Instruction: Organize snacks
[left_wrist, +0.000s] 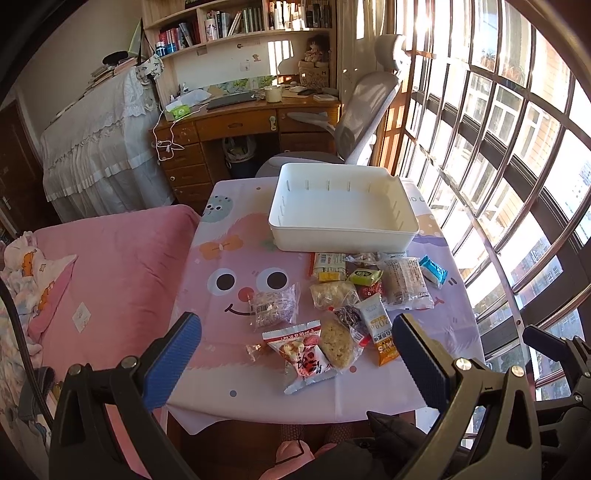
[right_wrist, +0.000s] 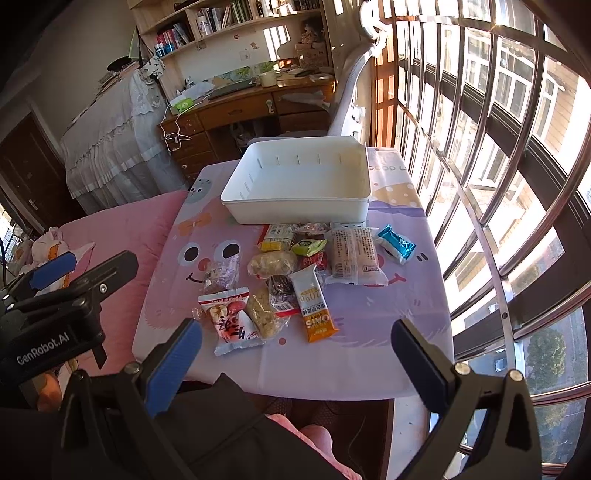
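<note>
Both grippers are held above the near edge of the table (left_wrist: 207, 387), the left gripper (left_wrist: 295, 365) and the right gripper (right_wrist: 295, 362) each with jaws spread wide apart and nothing between them. Nearest that edge, a red-and-white snack packet (right_wrist: 231, 325) is laid beside a clear-wrapped pale bar (right_wrist: 264, 314), and an orange-and-white bar (right_wrist: 314, 302) is set just to their right. Behind these, a purple-tinted packet (right_wrist: 221, 275) is seen toward the left side, with a dark wrapped piece (right_wrist: 281, 291) and a clear bag of pale pieces (right_wrist: 272, 263) around the middle. Farther back, a large white-printed packet (right_wrist: 354, 256), a green packet (right_wrist: 308, 246), a yellow-labelled packet (right_wrist: 277, 238) and a blue foil packet (right_wrist: 396, 243) are gathered. At the far edge, a white bin (right_wrist: 295, 212) is placed, empty, with its front wall just behind the snacks.
</note>
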